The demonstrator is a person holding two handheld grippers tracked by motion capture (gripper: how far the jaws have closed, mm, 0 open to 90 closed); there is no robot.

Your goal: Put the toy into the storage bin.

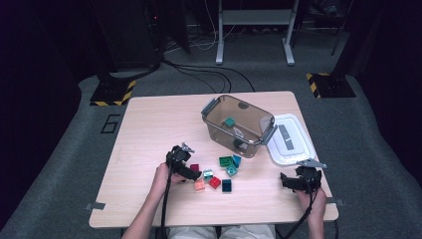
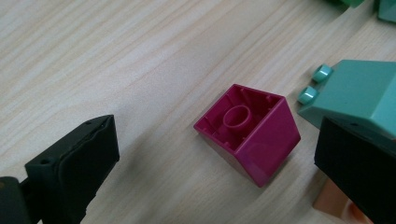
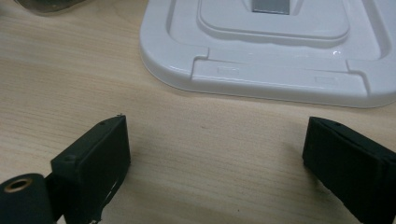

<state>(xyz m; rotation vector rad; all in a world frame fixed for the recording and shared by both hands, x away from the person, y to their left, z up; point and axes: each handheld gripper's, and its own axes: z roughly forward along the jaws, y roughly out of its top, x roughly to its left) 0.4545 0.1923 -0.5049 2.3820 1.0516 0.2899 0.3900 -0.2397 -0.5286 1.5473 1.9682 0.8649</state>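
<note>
Magenta block lies untouched between the left gripper's wide-spread jaws.

A light wooden table carries loose blocks, a bin, a lid.

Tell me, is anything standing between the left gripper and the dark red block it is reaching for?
Nothing visible does. In the left gripper view the dark red block lies on bare table between the open jaws of the left gripper. A green block sits close beside the one jaw, off to the side rather than in the way.
</note>
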